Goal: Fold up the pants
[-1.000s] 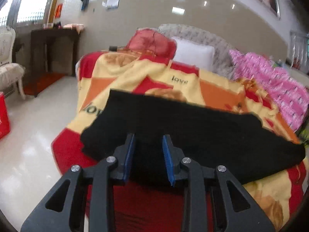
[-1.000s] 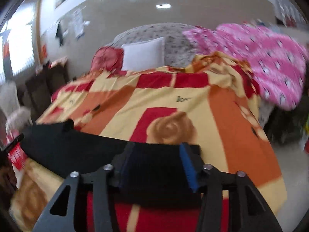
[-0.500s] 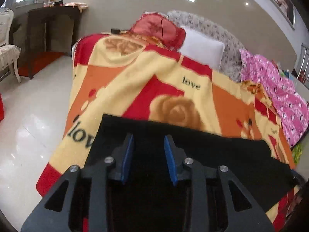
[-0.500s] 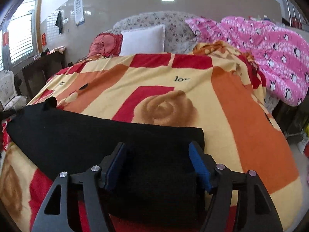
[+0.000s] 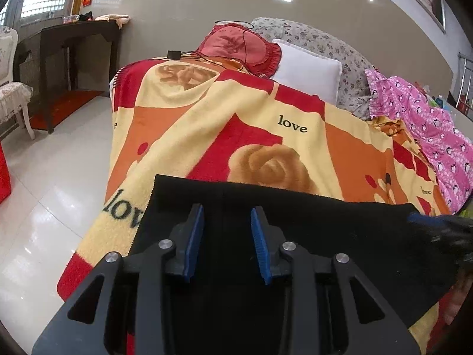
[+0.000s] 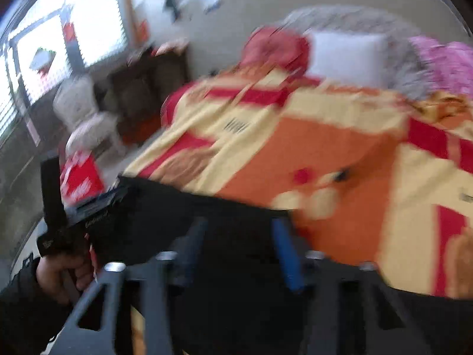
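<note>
Black pants (image 5: 325, 236) lie flat across the near end of the bed, on a red, orange and yellow blanket (image 5: 236, 124). My left gripper (image 5: 227, 216) is open, its blue-padded fingers just above the pants' left part, holding nothing. My right gripper (image 6: 239, 236) is open over the pants (image 6: 230, 216) in the blurred right wrist view. The left gripper body (image 6: 77, 216) and the hand holding it show at that view's left. The right gripper shows as a dark blur at the left wrist view's right edge (image 5: 443, 230).
A red cushion (image 5: 239, 50), a white pillow (image 5: 307, 71) and a pink quilt (image 5: 428, 124) lie at the bed's head and right side. A dark desk (image 5: 68, 50), a white chair (image 5: 11, 88) and shiny floor (image 5: 53, 192) are to the left.
Both grippers have moved forward over the pants, which now lie flatter. The right gripper has swung left, blurring its view. Both stay open.
</note>
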`<state>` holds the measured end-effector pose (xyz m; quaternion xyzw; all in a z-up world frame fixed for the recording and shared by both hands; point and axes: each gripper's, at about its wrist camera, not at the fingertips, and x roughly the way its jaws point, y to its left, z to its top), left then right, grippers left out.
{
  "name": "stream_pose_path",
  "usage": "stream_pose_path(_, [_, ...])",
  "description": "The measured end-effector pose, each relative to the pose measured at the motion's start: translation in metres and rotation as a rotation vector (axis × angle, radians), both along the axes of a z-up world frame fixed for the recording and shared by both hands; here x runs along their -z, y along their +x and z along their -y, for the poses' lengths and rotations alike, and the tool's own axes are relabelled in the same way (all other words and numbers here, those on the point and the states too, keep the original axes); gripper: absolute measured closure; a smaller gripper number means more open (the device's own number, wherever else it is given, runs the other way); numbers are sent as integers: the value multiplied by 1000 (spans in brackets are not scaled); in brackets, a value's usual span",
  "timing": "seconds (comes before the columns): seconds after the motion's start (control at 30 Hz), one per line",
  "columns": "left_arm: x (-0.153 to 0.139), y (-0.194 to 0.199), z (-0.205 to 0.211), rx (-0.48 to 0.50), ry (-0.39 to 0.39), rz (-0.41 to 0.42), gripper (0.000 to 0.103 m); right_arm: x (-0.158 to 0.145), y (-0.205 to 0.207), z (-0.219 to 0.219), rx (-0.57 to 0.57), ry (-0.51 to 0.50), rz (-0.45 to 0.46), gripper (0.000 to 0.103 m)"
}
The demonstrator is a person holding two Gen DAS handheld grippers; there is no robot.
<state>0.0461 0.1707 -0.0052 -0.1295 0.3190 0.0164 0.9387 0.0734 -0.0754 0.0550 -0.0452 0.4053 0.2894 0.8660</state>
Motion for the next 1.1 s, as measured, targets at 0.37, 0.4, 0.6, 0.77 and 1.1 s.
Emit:
stream_pose_path(0.37, [-6,2,8,-23,33,-10,72,3,1,58,173,101,-18,89])
stream_pose_path(0.4, [-11,-2,9,-42,19,-10,73,4,-6,60,146,127,-30,86])
stream_pose_path(0.6, [-37,-34,95,196,-1,61,63,40,-7,102,160,253,-164,87])
stream_pose_path(0.77, [-13,-25,134,289,-37,-47,59,44,-10,189,336,389,-201,88])
stream_pose_path(1.1, [-11,-25,143,306,-7,-49,45,12,-72,363,696,264,15,82])
